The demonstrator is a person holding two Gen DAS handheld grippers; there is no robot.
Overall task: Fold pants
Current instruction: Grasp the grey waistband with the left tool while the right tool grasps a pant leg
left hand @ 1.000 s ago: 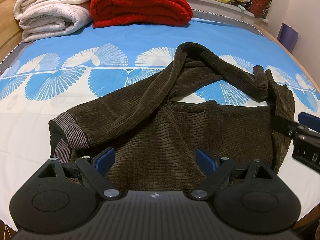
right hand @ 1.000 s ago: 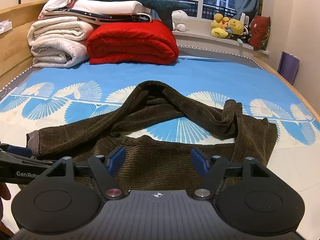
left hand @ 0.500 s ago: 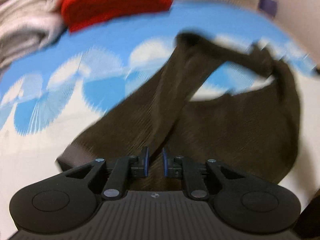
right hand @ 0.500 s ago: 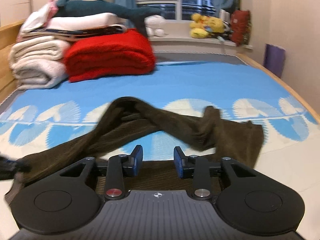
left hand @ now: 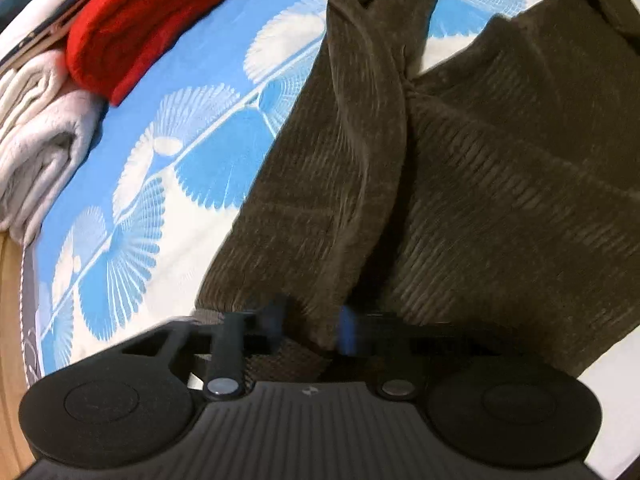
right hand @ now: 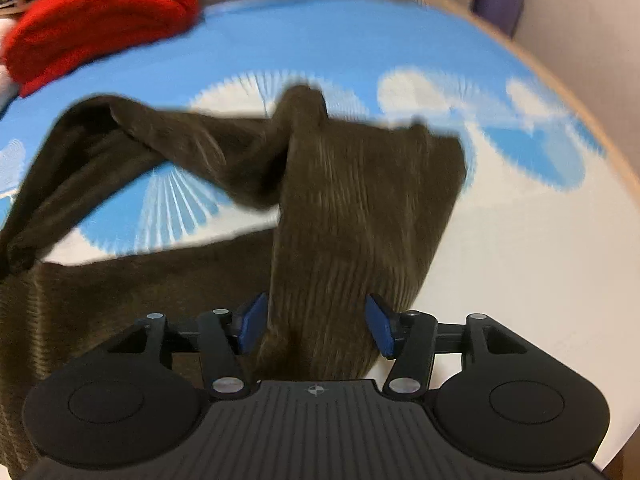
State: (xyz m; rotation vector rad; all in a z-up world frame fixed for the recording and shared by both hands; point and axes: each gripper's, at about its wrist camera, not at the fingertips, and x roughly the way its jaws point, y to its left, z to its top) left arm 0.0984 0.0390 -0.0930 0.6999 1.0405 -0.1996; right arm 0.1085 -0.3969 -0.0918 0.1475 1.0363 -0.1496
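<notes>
The dark brown corduroy pants (left hand: 500, 184) lie crumpled on the blue-and-white patterned bed (left hand: 192, 168), legs bent back in a loop, so no single long axis shows. The fabric looks soft, thick and limp, best taken at cuffs or waistband. The left tool (left hand: 310, 330) has just been closing and pinches a ribbed cuff. The right tool (right hand: 316, 326), just opening, stands spread astride a leg, pads clear.
</notes>
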